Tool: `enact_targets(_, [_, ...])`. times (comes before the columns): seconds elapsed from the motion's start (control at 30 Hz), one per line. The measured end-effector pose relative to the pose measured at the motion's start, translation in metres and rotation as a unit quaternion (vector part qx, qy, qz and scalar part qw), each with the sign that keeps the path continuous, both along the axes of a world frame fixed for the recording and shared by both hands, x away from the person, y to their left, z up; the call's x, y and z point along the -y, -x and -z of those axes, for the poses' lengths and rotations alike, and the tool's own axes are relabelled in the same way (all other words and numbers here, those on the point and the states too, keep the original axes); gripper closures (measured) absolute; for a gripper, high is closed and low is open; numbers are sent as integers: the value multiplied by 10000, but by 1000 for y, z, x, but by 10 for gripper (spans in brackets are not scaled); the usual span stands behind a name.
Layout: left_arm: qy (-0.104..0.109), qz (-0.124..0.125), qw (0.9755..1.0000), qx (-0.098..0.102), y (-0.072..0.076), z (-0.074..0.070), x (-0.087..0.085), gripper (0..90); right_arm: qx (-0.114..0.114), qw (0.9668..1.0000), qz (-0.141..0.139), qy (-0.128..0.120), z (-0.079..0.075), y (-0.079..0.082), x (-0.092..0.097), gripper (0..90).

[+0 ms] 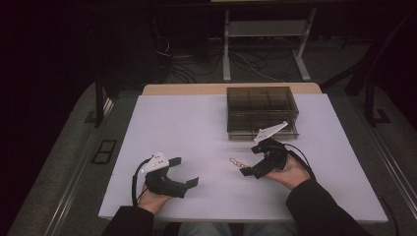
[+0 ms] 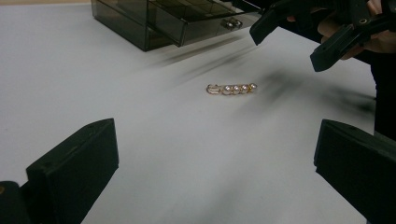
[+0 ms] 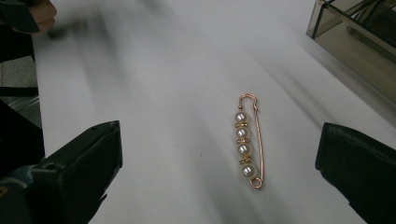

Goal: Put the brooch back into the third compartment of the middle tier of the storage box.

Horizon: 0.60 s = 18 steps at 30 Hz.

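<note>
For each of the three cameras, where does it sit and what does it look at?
High view: above the person's side, looking down on the table; forearms, left gripper, right gripper.
Left gripper view: on the left gripper, facing the pearl pin; own jaws open.
Right gripper view: on the right gripper, above the pin; own jaws open.
Shared: pin and smoky drawer box.

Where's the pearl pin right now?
The pearl pin lies flat on the white table, just ahead of the open right gripper, nearer the person than the smoked drawer box.
</note>
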<state>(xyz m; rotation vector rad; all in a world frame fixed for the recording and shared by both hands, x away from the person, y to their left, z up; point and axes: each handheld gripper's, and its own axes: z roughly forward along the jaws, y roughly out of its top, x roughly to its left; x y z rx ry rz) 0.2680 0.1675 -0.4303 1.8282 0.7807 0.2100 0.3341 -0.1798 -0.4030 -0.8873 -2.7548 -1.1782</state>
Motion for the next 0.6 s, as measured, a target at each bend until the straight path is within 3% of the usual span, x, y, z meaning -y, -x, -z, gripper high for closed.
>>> enact_targets(0.5, [2,15,10000,5,0,0,0,0,-87,9996,-230,145,9,-5,-17,3])
enact_targets(0.6, [-9,22,10000,0,0,0,0,0,-99,9993,-333,159,12,-7,-20,63])
